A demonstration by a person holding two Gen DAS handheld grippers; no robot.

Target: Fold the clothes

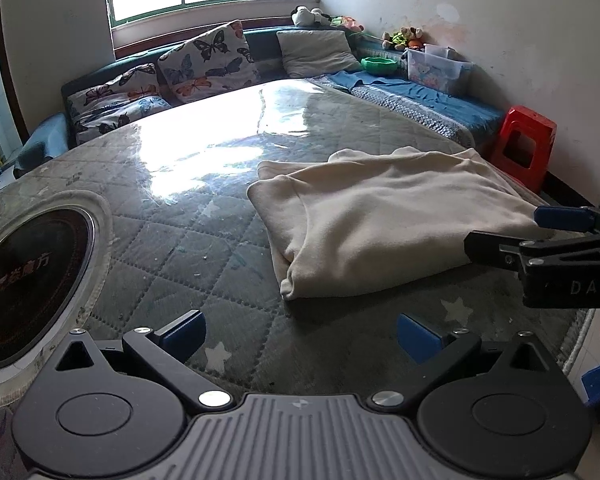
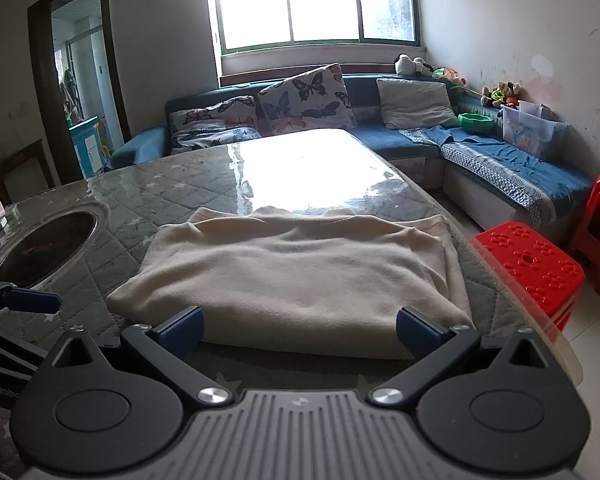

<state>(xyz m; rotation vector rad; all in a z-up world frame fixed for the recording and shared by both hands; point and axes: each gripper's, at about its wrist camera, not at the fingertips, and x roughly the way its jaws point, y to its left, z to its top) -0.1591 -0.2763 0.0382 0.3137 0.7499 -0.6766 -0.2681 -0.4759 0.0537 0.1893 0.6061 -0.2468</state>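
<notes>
From the left wrist camera, the left tongs (image 1: 300, 334) hang over the desk (image 1: 172, 248) with their blue tips wide apart and nothing between them. The desk has a dark quilted cover with small stars under a shiny clear sheet. A cream sweater (image 1: 380, 224) lies folded on the desk, ahead and to the right of these tongs, not touching them. The right tongs (image 1: 500, 232) reach in from the right side, right at the near edge of the sweater. Their tips look apart there. A round black cooker plate (image 1: 32, 280) is set into the desk on the left. A red stool (image 1: 524, 144) stands past the desk on the right.

From the right wrist camera, the right tongs (image 2: 298, 328) have their blue tips wide apart. The near fold of the sweater (image 2: 296, 272) sits just ahead, between the two tips, but they are not squeezing it. The left tongs (image 2: 32, 300) show at the left edge. A second red stool (image 2: 532, 264) stands just beside the desk (image 2: 112, 208) on the right. A blue sofa (image 2: 500, 156) with butterfly pillows (image 2: 308, 100) lines the wall under the window.
</notes>
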